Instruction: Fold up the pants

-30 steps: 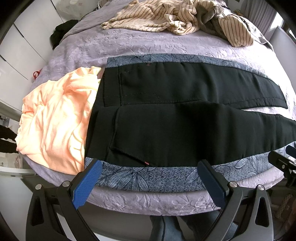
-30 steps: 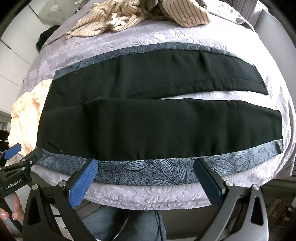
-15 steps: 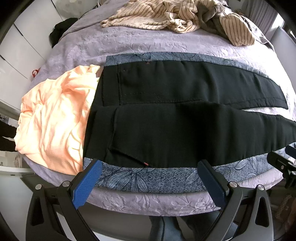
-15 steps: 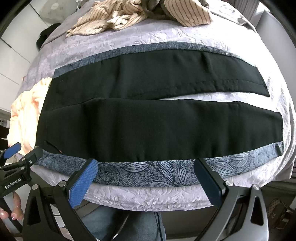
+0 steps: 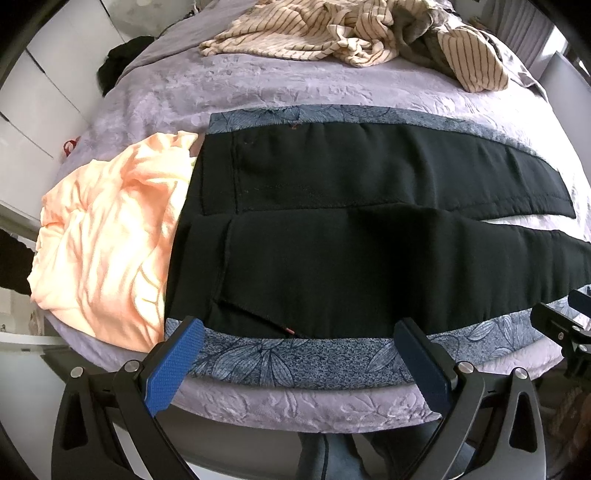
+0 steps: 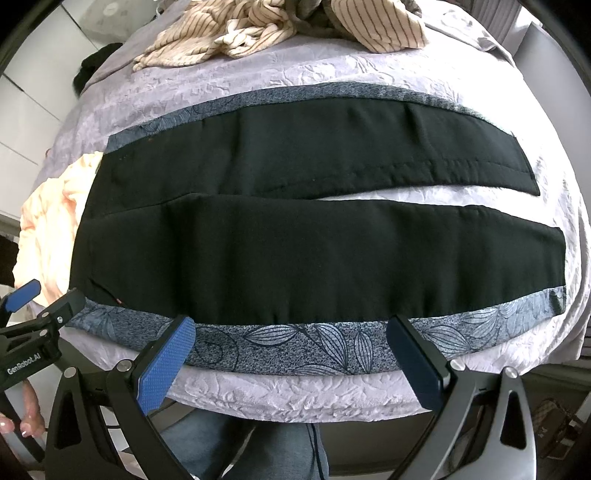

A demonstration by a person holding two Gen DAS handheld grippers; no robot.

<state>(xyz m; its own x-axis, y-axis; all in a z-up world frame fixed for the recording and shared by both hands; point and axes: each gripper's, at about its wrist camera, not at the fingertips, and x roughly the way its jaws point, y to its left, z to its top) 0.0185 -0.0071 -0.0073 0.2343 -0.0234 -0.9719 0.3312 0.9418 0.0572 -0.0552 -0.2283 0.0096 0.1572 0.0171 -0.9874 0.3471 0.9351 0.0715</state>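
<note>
The black pants [image 5: 369,236] lie flat across the bed [image 5: 295,88], legs spread apart, with a blue leaf-print cloth [image 5: 280,358] under them. A peach garment [image 5: 107,243] touches the waist end of the pants; striped clothes [image 5: 354,33] are heaped beyond the pants. The left gripper [image 5: 301,360] and right gripper [image 6: 291,356] hover wide open at the near edge of the pants, holding nothing.

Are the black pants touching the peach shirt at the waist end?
Touching. In the left wrist view the waistband edge of the black pants lies over the near edge of the peach shirt, with no bedspread showing between them.
</note>
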